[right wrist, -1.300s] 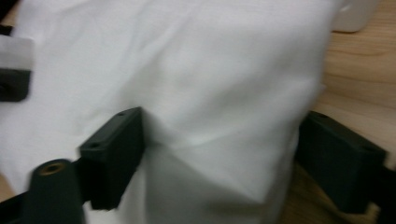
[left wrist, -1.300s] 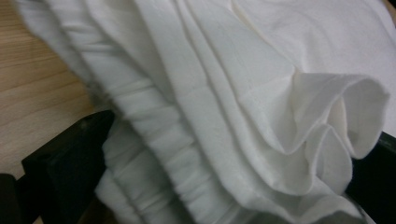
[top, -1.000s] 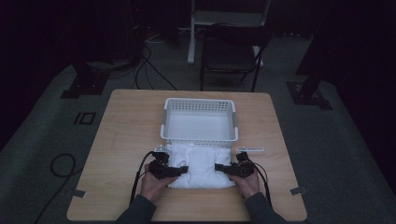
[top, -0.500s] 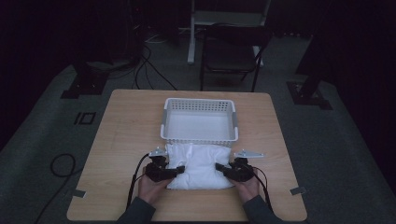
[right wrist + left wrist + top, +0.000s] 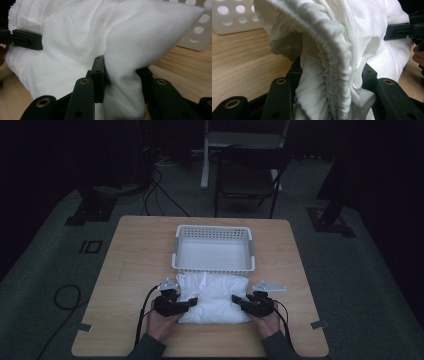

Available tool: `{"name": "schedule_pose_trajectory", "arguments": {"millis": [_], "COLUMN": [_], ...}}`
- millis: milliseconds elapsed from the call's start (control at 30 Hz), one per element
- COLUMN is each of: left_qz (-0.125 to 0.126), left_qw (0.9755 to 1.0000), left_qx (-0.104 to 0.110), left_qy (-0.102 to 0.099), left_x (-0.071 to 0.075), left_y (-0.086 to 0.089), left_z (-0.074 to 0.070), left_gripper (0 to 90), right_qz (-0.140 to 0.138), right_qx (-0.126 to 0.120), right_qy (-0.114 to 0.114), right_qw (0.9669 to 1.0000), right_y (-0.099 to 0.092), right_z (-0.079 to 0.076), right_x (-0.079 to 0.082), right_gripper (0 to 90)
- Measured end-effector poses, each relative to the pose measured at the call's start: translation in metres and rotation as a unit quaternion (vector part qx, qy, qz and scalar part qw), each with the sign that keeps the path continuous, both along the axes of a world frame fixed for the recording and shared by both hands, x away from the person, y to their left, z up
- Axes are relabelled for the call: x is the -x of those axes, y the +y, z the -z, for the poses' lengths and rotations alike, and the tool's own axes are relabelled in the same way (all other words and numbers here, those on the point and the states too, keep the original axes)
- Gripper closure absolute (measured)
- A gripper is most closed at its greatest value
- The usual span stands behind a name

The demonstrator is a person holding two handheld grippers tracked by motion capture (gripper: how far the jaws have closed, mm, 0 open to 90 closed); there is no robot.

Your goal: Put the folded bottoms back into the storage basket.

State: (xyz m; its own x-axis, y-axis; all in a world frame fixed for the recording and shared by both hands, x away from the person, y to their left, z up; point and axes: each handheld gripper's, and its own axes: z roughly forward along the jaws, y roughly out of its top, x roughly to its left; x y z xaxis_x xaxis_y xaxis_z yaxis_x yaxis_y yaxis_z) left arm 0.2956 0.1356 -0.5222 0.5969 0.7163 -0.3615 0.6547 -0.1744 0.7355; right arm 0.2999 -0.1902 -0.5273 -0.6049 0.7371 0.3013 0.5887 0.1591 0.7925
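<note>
White pillow lies on the table, toward the near edge, midway between the left and right edges. Its far side sits just beside the near wall of the white basket, which stands at the table's middle. My left gripper is at the pillow's near-left corner; in the left gripper view my jaws have just been closing and now pinch a gathered, ruched fold of the cover, cloth bunched tight between them. My right gripper is at the near-right corner; its jaws have just closed too, and in the right gripper view they squeeze a thick wad of the pillow between the pads. Both jaws stand narrow, each with cloth in it. From each gripper view the other gripper's black jaw shows across the pillow. Pierced basket wall shows behind the pillow; wood grain below.
</note>
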Motion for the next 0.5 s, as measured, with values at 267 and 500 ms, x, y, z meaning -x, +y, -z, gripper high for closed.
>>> {"name": "schedule_pose_trajectory", "arguments": {"millis": [267, 500], "left_qz": [-0.004, -0.005], "left_qw": [0.9999, 0.9997], "left_qx": [-0.001, -0.002], "left_qy": [-0.015, -0.025], "left_x": [0.006, 0.01], "left_y": [0.0, 0.001], "left_z": [-0.009, -0.019], "left_gripper": [52.4, 52.4], "right_qz": [0.0, -0.001], "right_qx": [-0.001, 0.003], "right_qy": [-0.015, -0.03], "right_qw": [0.9999, 0.9995], "right_y": [0.0, 0.002], "right_z": [-0.009, -0.017], "right_x": [0.005, 0.01], "right_gripper": [68.1, 68.1]}}
